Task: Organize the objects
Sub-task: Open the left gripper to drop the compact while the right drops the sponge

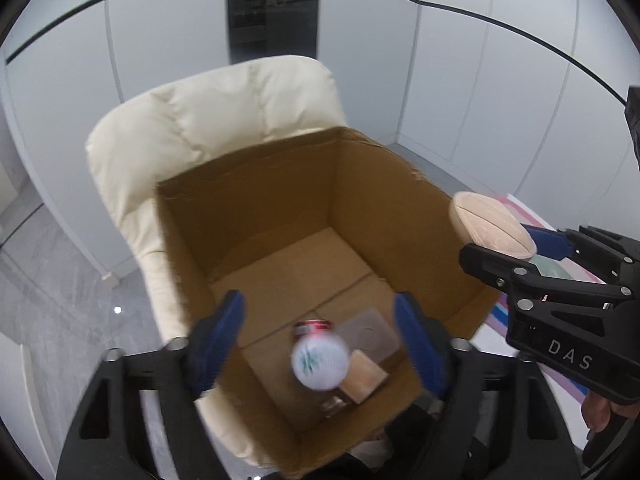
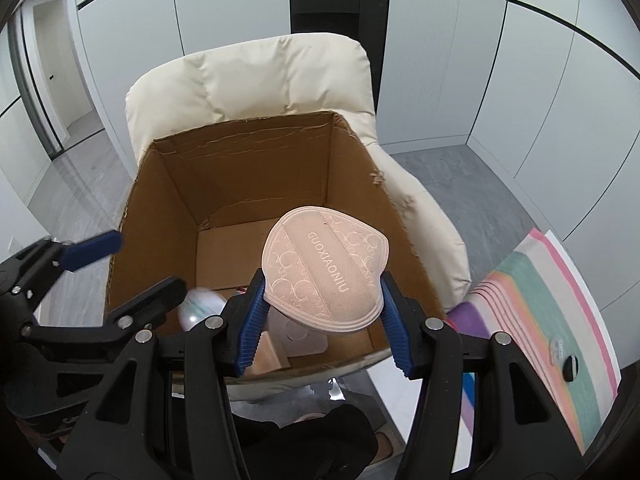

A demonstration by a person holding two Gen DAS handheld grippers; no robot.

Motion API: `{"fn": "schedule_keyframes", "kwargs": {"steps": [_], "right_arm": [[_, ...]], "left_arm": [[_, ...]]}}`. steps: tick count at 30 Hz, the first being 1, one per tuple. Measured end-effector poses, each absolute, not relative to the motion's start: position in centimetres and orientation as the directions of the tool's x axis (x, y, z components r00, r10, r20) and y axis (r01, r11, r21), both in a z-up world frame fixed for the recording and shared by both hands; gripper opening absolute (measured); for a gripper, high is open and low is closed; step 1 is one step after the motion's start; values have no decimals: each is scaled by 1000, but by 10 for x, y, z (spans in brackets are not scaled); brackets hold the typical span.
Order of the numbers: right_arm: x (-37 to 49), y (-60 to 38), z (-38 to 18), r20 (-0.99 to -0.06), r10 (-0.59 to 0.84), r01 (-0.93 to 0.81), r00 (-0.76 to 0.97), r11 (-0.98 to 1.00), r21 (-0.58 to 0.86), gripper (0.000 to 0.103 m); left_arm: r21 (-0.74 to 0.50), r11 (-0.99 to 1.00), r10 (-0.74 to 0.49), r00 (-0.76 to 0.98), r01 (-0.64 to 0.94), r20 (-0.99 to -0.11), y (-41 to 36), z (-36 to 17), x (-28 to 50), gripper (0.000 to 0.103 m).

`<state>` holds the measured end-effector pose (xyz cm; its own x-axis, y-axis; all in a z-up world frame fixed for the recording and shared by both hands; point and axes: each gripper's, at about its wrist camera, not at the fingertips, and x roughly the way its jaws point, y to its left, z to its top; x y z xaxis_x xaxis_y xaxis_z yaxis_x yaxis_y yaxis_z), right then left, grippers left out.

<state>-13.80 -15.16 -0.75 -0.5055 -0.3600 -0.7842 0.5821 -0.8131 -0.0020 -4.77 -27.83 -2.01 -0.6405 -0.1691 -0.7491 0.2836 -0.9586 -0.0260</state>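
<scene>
Your right gripper [image 2: 322, 312] is clamping the pink puff [image 2: 326, 270] by its lower edge, and your left gripper [image 1: 320, 344] is standing with its blue pads [image 1: 222, 340] spread wide and nothing between them. The cardboard box [image 2: 256, 168] is sitting on the cream armchair [image 2: 256, 76], its mouth directly ahead of and below the puff, so you are holding that hand nearer for a drop. The puff's long axis is running diagonally, up-left to down-right. A blurred white bottle [image 1: 320, 360] with a red cap is lying low inside the box, apart from the left gripper's pads. The puff's strap is reading "GUOXIAONIU"; the right gripper's body is showing "DAS".
</scene>
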Motion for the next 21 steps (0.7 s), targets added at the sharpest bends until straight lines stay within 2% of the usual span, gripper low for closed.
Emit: {"fn": "schedule_keyframes", "kwargs": {"steps": [1,2,5,10,11,14,21], "right_arm": [[-139,-154,-8,-786,-361,581,-502,-814,2,56],[-140,-157,-9,-789,-363,582,-496,-813,8,56],[-139,-167,-10,-791,-370,591,-487,-807,14,56],[-135,-182,-10,-790,-380,600,-482,-800,19,65],[-135,-185,-10,-787,-383,601,-484,-799,19,68],[-133,-191,-10,-780,-363,585,-510,-811,-5,89],[-135,-187,-8,-782,-348,567,-517,-824,-8,96]], "left_arm": [[-22,-952,-188,-641,304,-745,-284,-19,-45,99],[-28,-946,-198,-646,322,-737,-290,-18,-42,101],[-33,-937,-212,-642,348,-737,-301,-15,-34,101],[-10,-922,-253,-625,386,-739,-315,-16,-26,101],[-16,-918,-254,-620,395,-743,-318,-17,-24,101],[-30,-906,-257,-607,421,-752,-325,-19,-19,101],[-29,-906,-259,-605,423,-753,-326,-19,-21,101]]}}
